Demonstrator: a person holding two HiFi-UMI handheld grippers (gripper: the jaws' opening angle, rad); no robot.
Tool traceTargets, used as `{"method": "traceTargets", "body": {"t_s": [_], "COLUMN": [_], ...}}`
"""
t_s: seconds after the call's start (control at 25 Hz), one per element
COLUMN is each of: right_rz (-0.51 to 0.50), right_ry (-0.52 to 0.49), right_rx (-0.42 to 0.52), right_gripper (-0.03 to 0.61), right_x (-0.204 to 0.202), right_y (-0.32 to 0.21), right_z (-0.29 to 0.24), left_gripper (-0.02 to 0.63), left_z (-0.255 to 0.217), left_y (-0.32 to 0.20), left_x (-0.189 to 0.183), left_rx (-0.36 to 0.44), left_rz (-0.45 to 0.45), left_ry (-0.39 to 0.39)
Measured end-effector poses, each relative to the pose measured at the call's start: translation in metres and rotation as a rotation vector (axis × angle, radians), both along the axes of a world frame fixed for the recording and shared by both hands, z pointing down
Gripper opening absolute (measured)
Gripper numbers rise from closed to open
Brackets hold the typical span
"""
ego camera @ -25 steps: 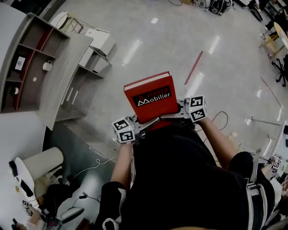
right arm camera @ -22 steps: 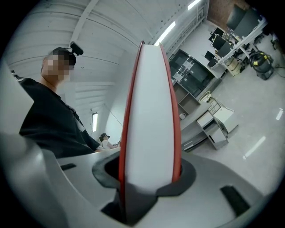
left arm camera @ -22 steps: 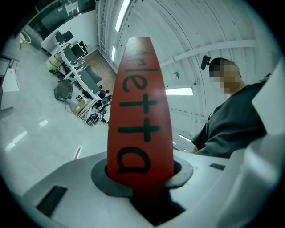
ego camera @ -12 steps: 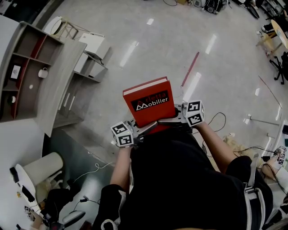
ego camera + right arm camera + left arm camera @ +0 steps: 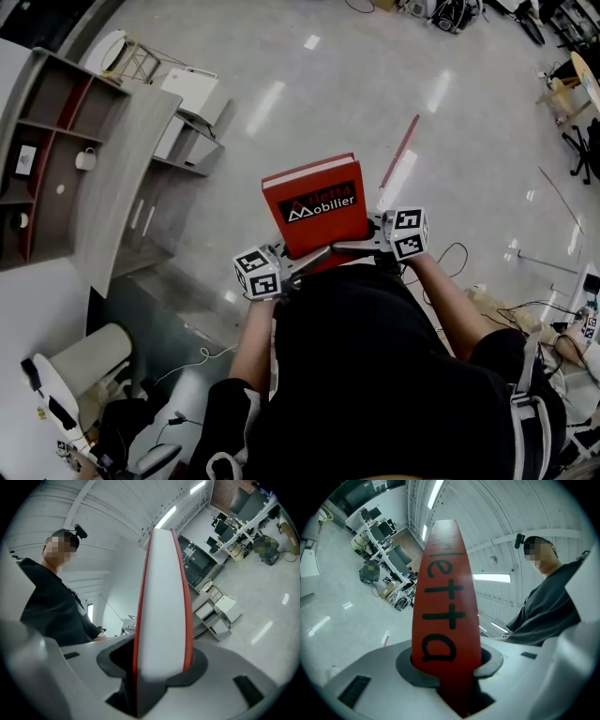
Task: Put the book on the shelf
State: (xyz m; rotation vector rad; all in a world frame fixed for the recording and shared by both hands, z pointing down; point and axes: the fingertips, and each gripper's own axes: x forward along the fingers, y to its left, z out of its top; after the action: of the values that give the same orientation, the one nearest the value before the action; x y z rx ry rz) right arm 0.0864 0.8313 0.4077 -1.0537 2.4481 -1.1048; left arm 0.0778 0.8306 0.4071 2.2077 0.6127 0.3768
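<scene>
I hold a red hardback book (image 5: 317, 204) flat in front of the person's chest, cover up, with white and black lettering on a black band. My left gripper (image 5: 298, 262) is shut on its near left corner, and in the left gripper view the red spine (image 5: 446, 606) sits between the pads (image 5: 417, 674). My right gripper (image 5: 362, 246) is shut on the near right side, where the white page edge (image 5: 163, 606) fills the jaws. The grey open shelf (image 5: 111, 159) stands at the far left, apart from the book, with a white mug (image 5: 86, 159) in one compartment.
A low white cabinet (image 5: 192, 94) and grey drawer units (image 5: 183, 150) stand beside the shelf. A red strip (image 5: 401, 148) lies on the glossy floor ahead. A white cylinder (image 5: 89, 352) and cables (image 5: 192, 361) are at lower left. Office chairs (image 5: 581, 131) stand at far right.
The book stays gripped by both grippers and has risen slightly in the view. The shelf has drifted a little towards the left edge of the head view.
</scene>
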Motion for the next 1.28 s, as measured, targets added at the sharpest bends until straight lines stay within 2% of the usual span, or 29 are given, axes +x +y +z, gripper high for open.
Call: {"method": "traceTargets", "body": {"t_s": [0.44, 0.64, 0.96, 1.28], "right_rz": [-0.017, -0.049, -0.093, -0.088], "right_ry": [0.022, 0.045, 0.086, 0.093], "right_rx": [-0.048, -0.05, -0.09, -0.143], "right_gripper": [0.183, 0.183, 0.185, 0.184], "right_x": [0.056, 0.079, 0.084, 0.091], "right_y": [-0.144, -0.219, -0.311, -0.366], "right_z": [0.003, -0.006, 0.004, 0.016], "left_gripper": [0.156, 0.157, 0.158, 0.158], "left_z": [0.003, -0.008, 0.004, 0.014], "left_y": [-0.144, -0.219, -0.309, -0.366], "left_x": [0.055, 0.078, 0.083, 0.09], "left_rx": [-0.034, -0.007, -0.033, -0.057], "left_rz": [-0.024, -0.052, -0.092, -0.094], "left_ry": [0.008, 0.032, 0.042, 0.036]}}
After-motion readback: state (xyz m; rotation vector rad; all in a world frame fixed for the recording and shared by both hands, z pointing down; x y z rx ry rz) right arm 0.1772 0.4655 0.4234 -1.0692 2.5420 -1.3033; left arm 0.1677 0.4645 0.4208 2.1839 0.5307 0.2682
